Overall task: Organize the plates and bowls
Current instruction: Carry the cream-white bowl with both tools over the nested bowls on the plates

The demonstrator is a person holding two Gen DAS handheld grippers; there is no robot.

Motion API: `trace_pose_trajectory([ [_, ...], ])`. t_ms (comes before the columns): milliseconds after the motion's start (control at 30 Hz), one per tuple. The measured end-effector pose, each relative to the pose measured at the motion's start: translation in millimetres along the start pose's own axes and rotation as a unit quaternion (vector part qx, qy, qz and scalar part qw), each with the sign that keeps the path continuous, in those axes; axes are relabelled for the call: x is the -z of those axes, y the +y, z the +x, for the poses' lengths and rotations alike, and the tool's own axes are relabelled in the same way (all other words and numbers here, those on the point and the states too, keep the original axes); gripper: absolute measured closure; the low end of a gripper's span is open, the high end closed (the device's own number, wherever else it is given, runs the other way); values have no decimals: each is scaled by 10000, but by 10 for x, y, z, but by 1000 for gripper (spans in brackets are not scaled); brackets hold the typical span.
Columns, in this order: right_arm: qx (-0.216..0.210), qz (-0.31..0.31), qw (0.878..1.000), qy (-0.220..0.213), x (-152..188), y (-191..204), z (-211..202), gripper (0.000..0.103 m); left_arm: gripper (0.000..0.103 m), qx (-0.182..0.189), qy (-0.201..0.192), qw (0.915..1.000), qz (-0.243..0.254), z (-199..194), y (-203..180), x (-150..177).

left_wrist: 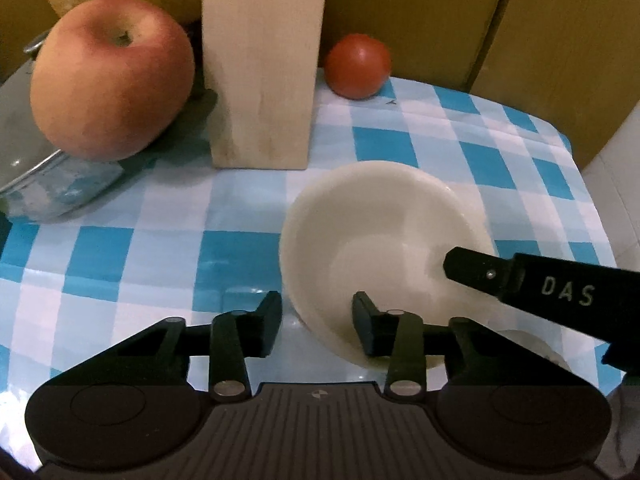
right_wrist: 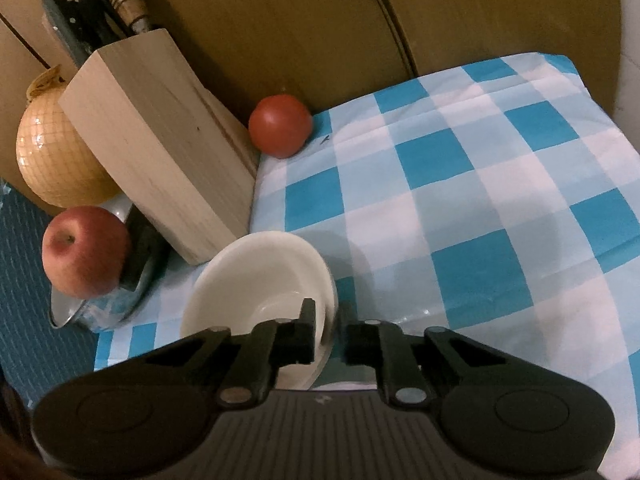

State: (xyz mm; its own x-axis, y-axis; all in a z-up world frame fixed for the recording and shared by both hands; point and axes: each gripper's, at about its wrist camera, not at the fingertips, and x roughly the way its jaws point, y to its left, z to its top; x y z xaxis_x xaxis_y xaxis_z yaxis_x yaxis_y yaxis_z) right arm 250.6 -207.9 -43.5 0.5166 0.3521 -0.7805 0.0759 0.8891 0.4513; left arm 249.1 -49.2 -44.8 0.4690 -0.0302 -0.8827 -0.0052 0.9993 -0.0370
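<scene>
Jaws: right gripper (right_wrist: 328,340) straddled white bowl (right_wrist: 260,280) rim, not visibly clamped; left gripper (left_wrist: 316,324) wide, empty; sorting apparently unfinished.

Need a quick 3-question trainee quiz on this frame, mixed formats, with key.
1. True or false: the right gripper has the rim of the white bowl between its fingers.
2. Multiple choice: what stands directly behind the bowl? A) the tomato B) the wooden knife block C) the netted melon
3. Fill in: the apple rests on a metal ____.

Key:
1. True; one finger is inside the bowl, the other outside, gap narrow. The left gripper also straddles the rim, wider.
2. B
3. pot; only partly in view.
</scene>
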Motion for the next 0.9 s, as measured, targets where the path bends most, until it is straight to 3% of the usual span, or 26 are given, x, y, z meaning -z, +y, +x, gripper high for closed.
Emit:
trace_pose_trajectory([
  [300,-136,41,9999,-46,-25,28,-65,92,61,13,-23,10000,7,-47,-37,-9],
  [900,-299,-85,9987,-407,65,123,-673,92,60,177,-488,9985,152,-619,-134,98],
])
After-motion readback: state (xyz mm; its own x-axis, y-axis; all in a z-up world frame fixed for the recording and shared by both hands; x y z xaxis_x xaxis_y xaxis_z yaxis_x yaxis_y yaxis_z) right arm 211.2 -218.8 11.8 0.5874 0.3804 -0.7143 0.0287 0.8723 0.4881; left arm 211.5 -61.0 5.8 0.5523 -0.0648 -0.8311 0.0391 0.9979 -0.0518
